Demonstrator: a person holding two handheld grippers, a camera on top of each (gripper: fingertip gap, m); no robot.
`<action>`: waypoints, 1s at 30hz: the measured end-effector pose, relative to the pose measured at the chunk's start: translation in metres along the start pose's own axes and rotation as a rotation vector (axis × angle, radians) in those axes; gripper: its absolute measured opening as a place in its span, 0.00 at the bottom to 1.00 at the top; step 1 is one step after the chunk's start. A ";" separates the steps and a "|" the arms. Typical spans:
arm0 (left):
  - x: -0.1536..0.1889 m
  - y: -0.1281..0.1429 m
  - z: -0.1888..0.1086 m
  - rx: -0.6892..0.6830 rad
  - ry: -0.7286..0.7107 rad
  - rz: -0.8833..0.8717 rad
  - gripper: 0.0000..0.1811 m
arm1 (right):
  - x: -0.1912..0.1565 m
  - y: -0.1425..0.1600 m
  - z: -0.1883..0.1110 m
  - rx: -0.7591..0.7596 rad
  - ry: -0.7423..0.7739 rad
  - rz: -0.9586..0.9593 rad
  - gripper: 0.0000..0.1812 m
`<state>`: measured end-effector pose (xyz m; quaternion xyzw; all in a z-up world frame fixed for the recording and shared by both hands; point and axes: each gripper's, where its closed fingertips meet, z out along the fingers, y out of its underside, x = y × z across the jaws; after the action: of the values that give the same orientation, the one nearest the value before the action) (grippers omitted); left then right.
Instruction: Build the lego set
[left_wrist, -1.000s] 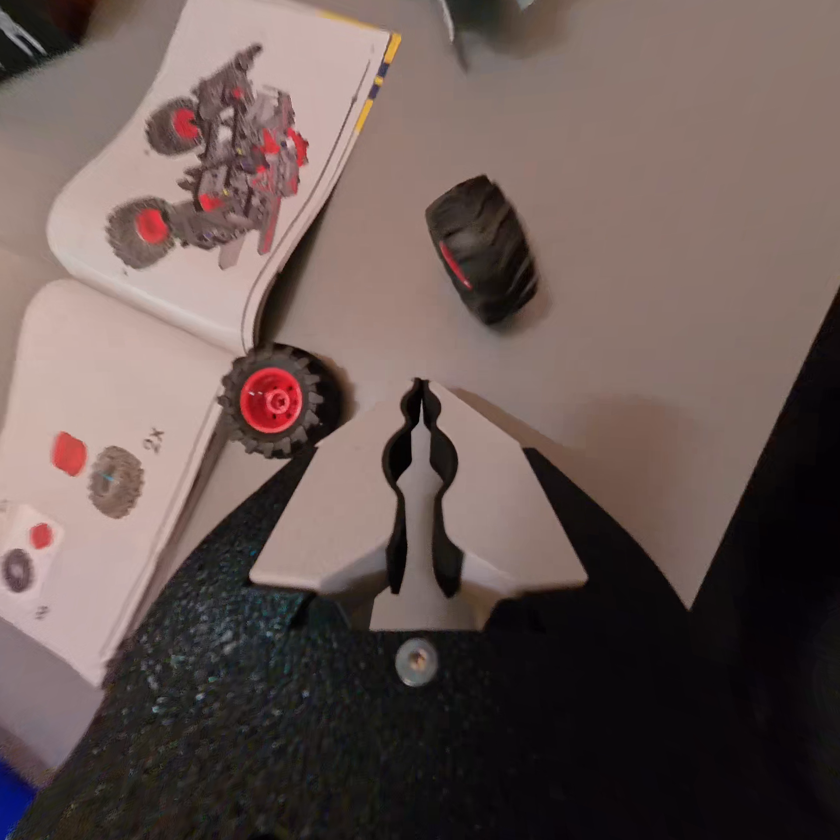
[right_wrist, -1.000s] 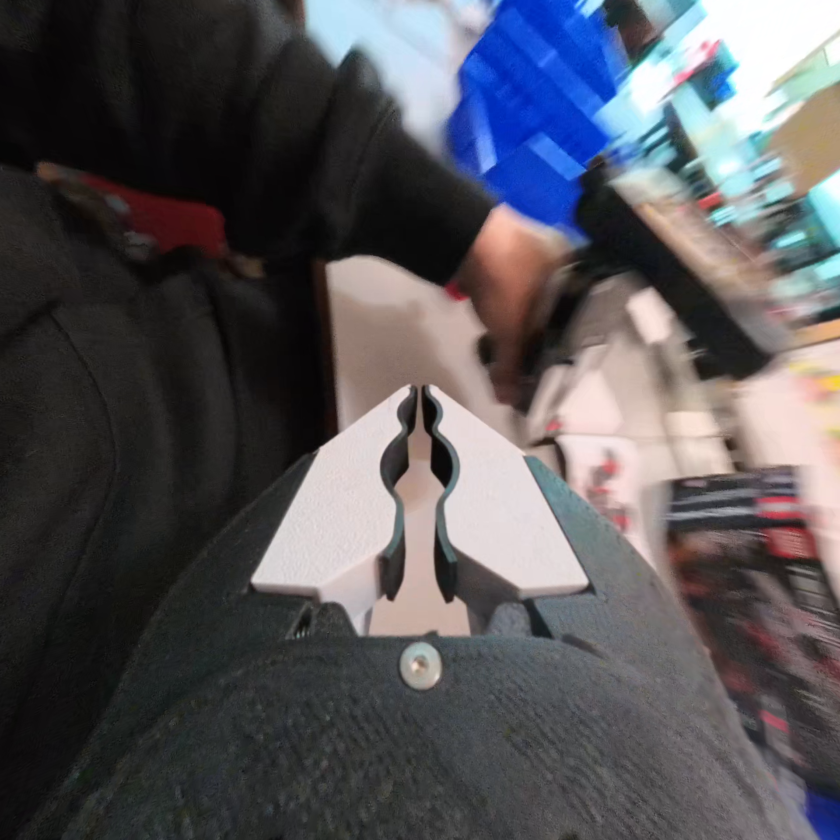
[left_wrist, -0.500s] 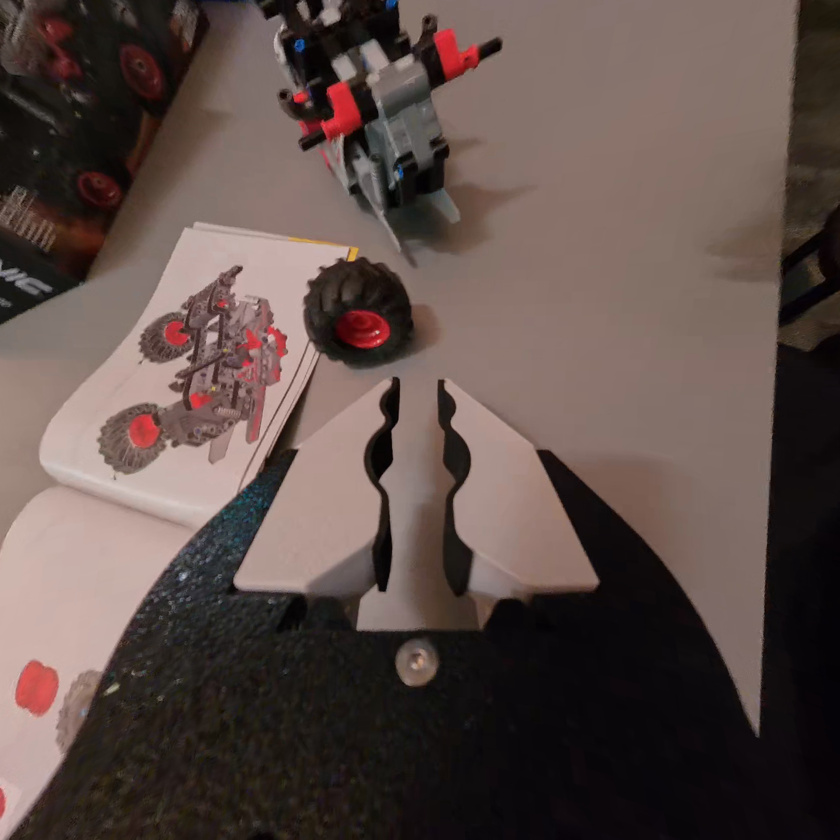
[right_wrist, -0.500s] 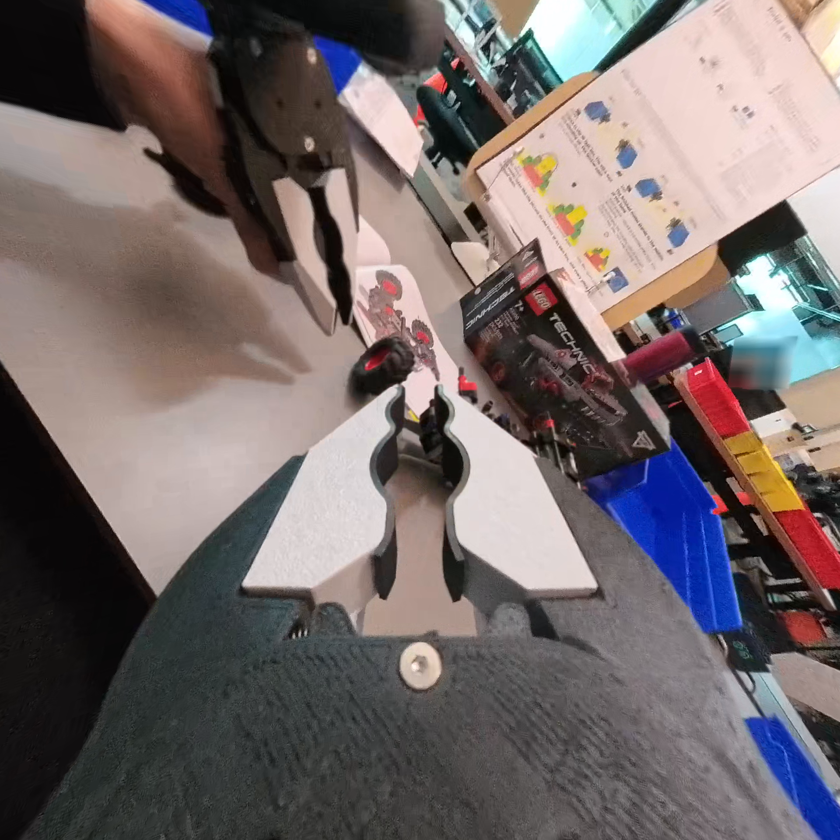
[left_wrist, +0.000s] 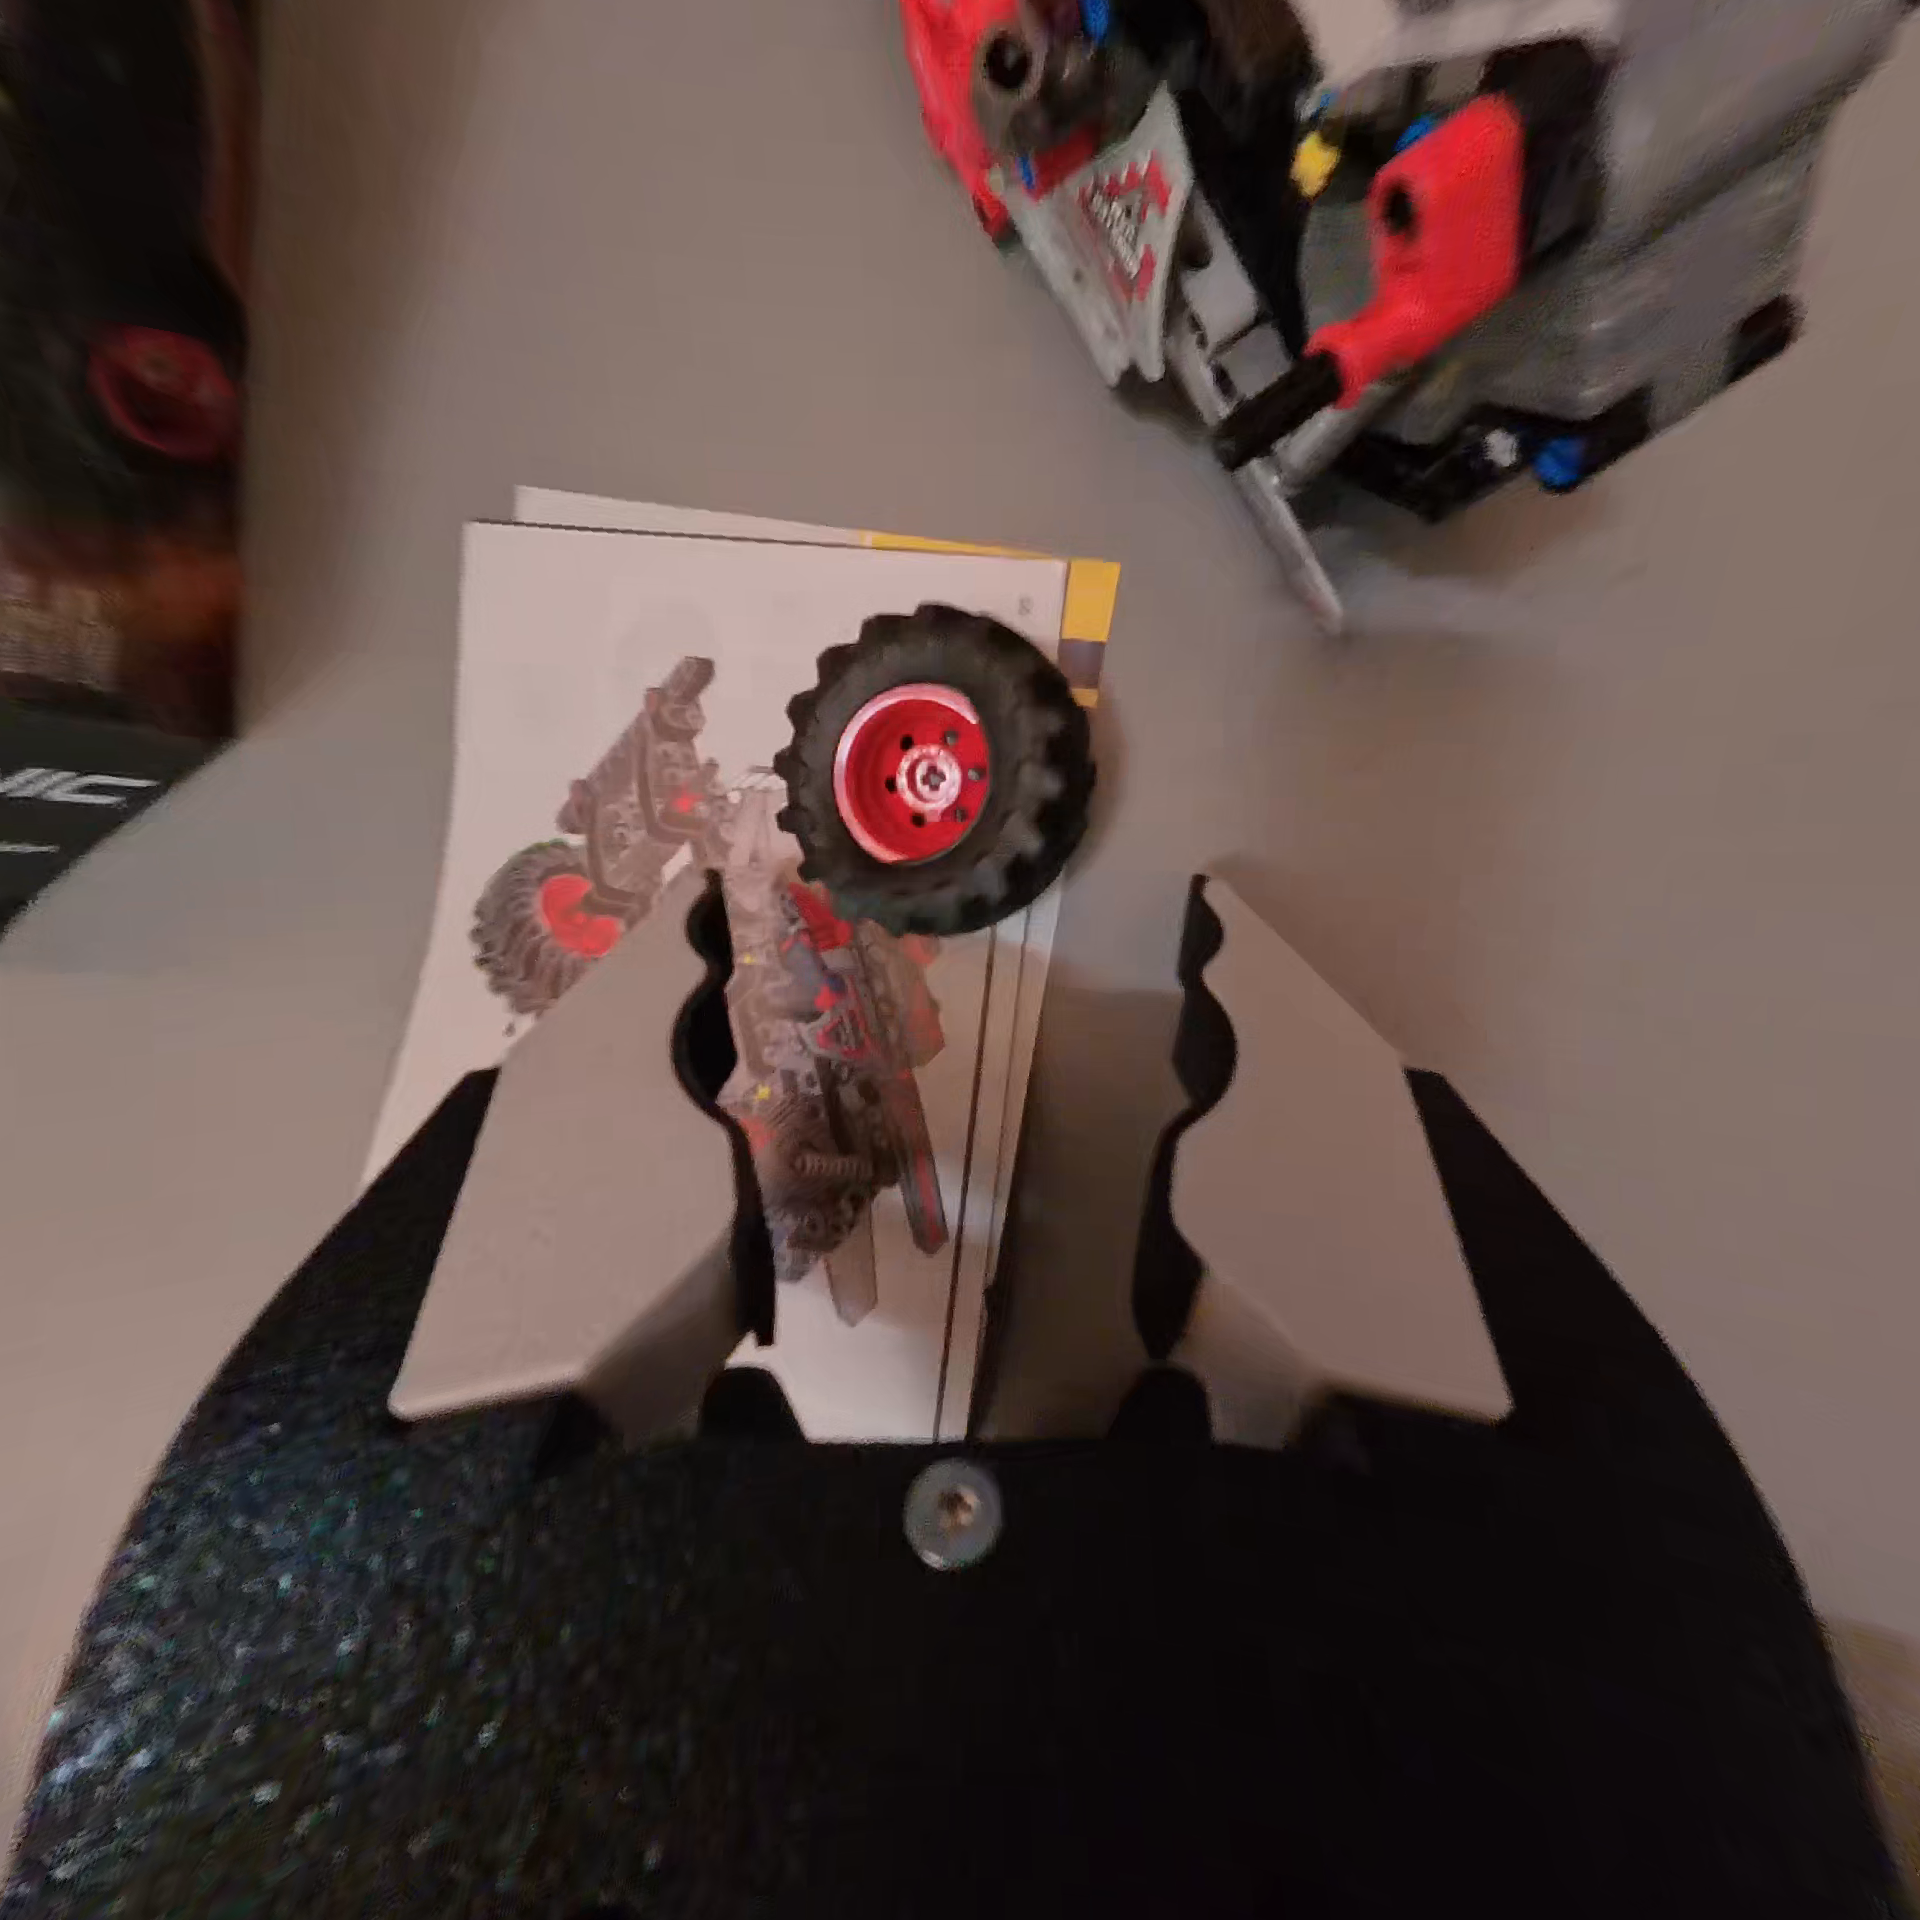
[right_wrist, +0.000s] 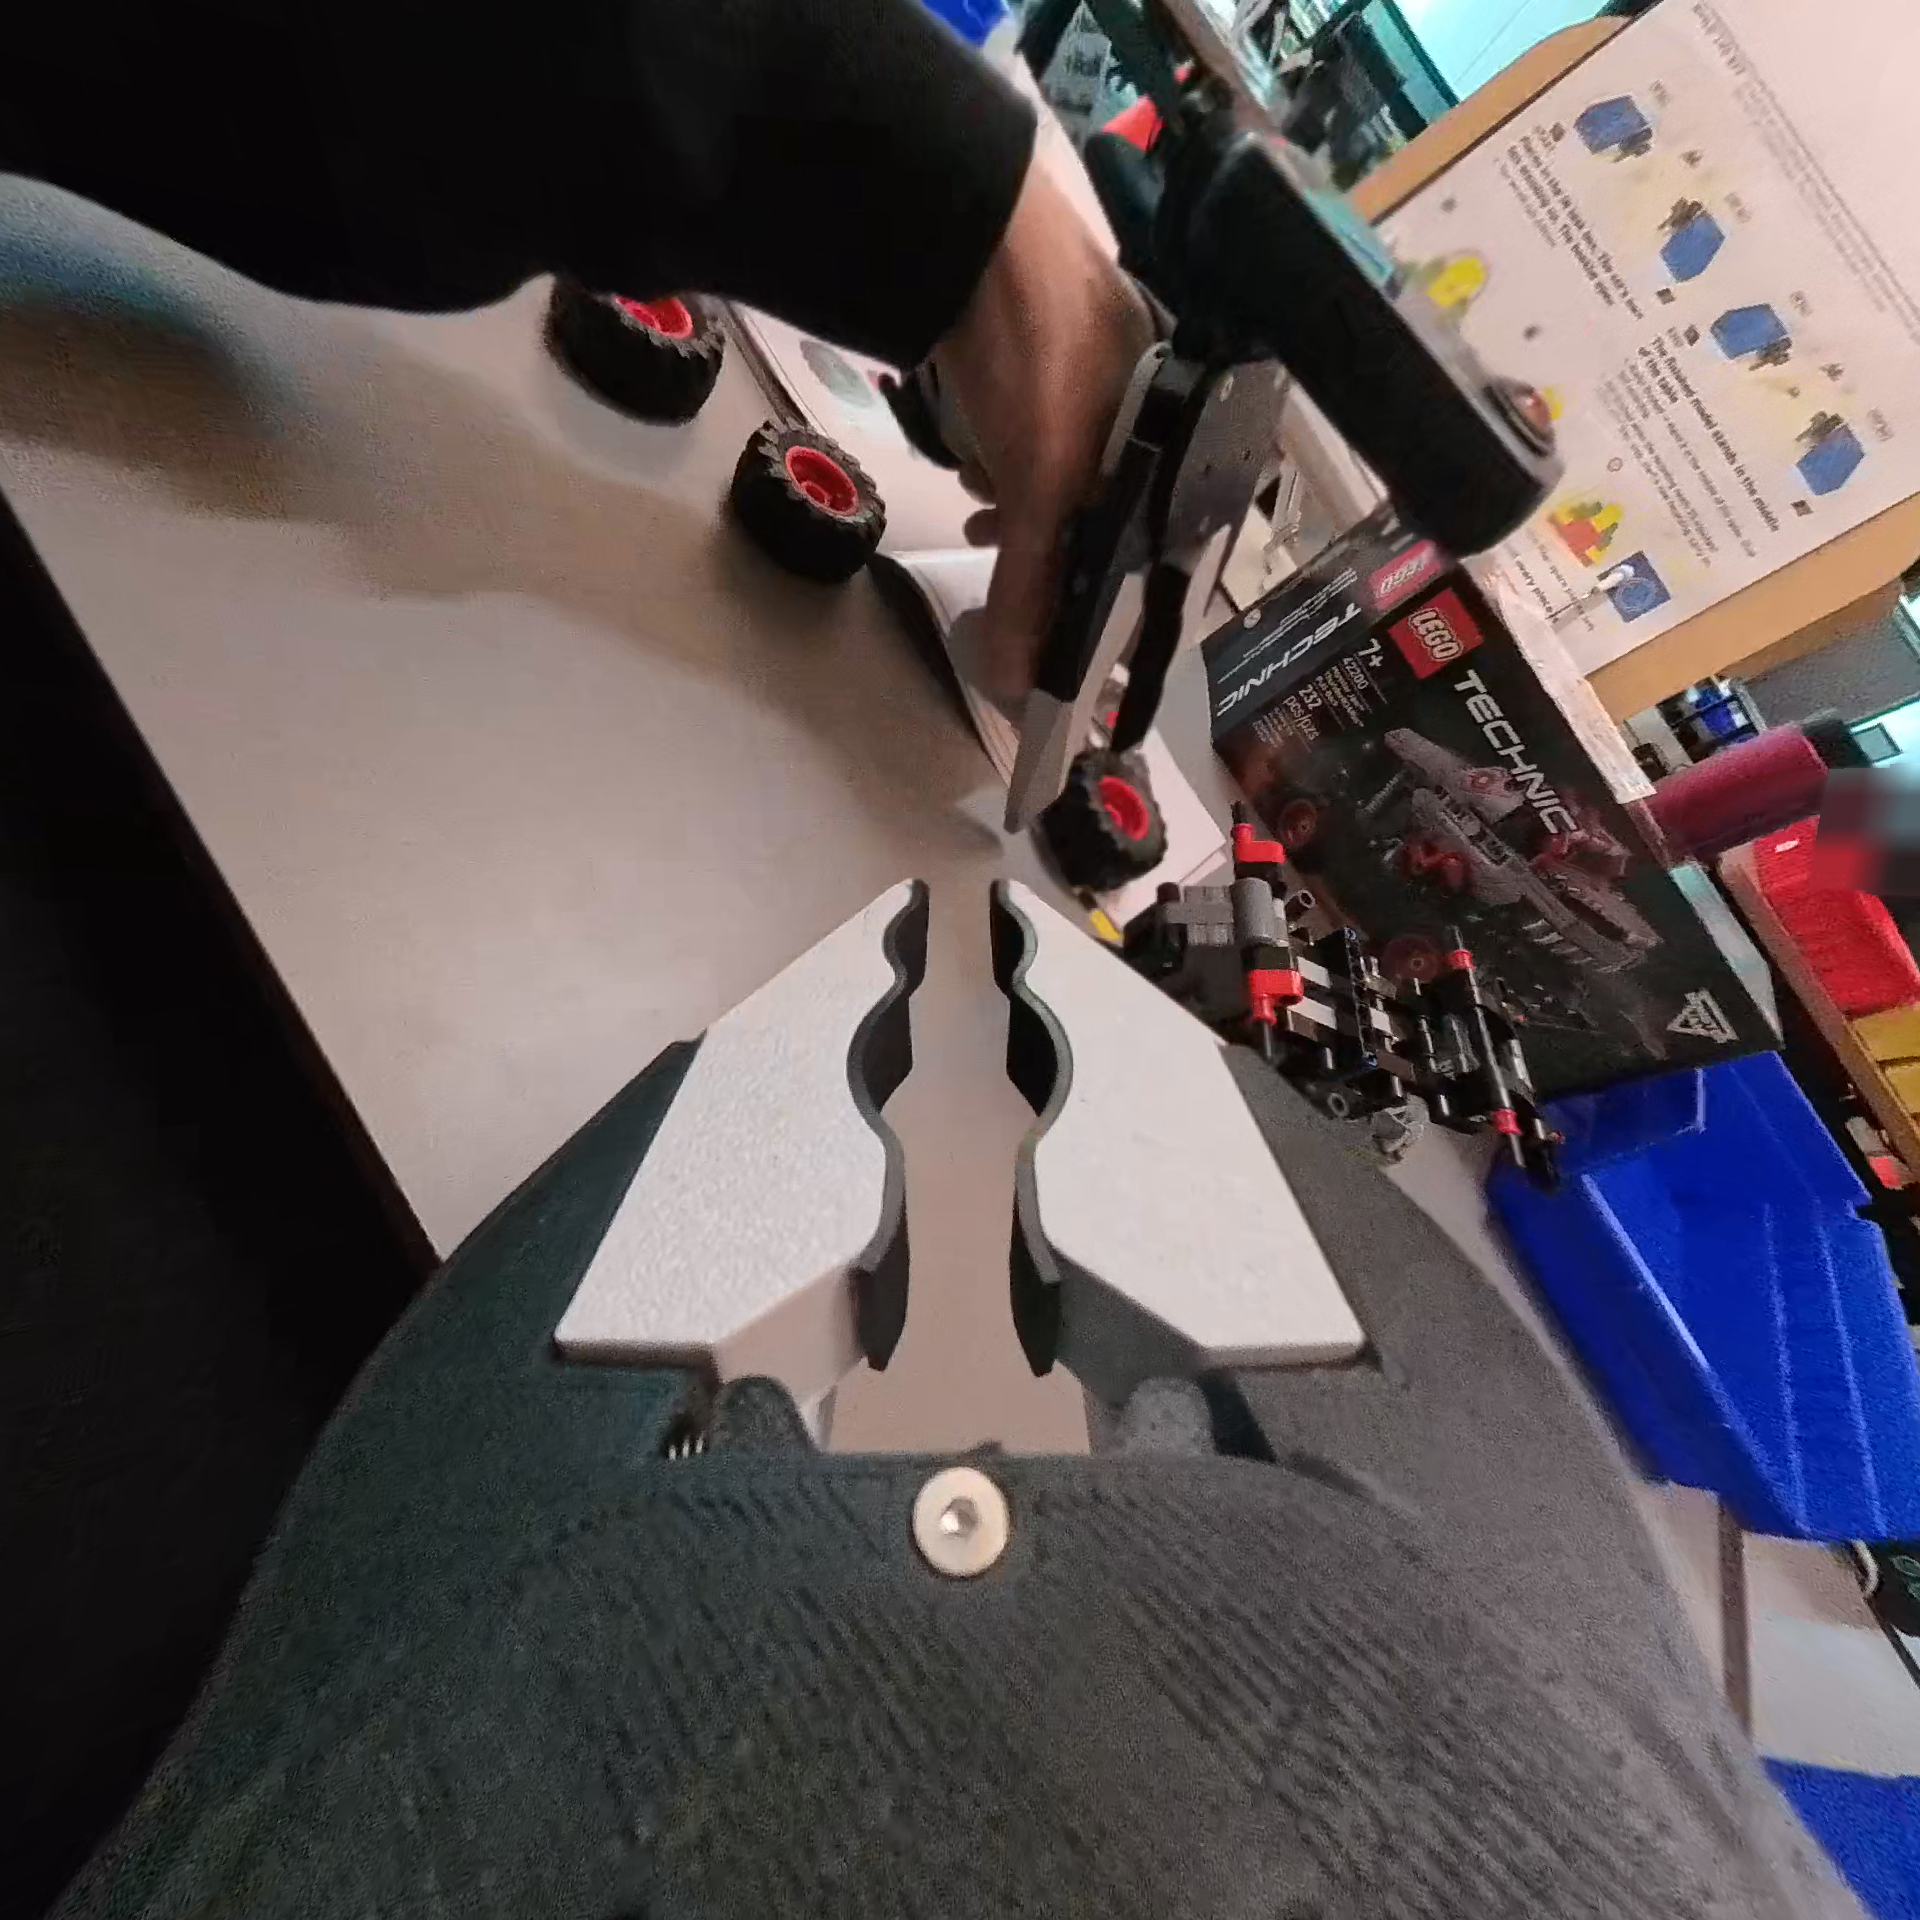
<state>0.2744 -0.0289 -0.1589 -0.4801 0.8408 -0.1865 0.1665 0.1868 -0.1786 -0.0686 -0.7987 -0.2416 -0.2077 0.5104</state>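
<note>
My left gripper (left_wrist: 956, 883) is open wide, just short of a black tyre with a red hub (left_wrist: 935, 769). The wheel lies on the right edge of the open instruction booklet (left_wrist: 644, 644). The partly built grey, black and red Lego vehicle (left_wrist: 1403, 260) stands at the upper right. In the right wrist view, my right gripper (right_wrist: 958, 888) is slightly open and empty, low over the grey table (right_wrist: 520, 779). There the left gripper (right_wrist: 1070, 779), held by a hand, hangs over the same wheel (right_wrist: 1107, 821). The vehicle (right_wrist: 1340, 1008) stands just right of my right fingertips.
Two more wheels (right_wrist: 810, 504) (right_wrist: 639, 348) lie farther back near the booklet. The set's dark box (right_wrist: 1455, 831) stands behind the vehicle and shows at the left (left_wrist: 104, 416). A blue bin (right_wrist: 1714, 1299) sits at the right. The table edge (right_wrist: 260, 987) drops off at the left.
My left gripper has opened wide and closed in on the wheel on the booklet. My right gripper has swung over the table and opened slightly.
</note>
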 end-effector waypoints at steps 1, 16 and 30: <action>0.002 -0.001 0.003 0.017 0.006 0.030 0.42 | -0.001 0.001 0.002 0.002 -0.010 0.004 0.06; 0.057 0.027 -0.065 0.225 -0.161 0.229 0.09 | -0.007 0.015 0.035 0.017 -0.119 0.126 0.11; 0.060 0.024 -0.043 0.216 -0.164 0.295 0.30 | -0.007 0.025 0.046 -0.034 -0.168 0.134 0.13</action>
<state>0.2077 -0.0636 -0.1392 -0.3449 0.8608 -0.2094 0.3103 0.2001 -0.1473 -0.1088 -0.8362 -0.2259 -0.1097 0.4876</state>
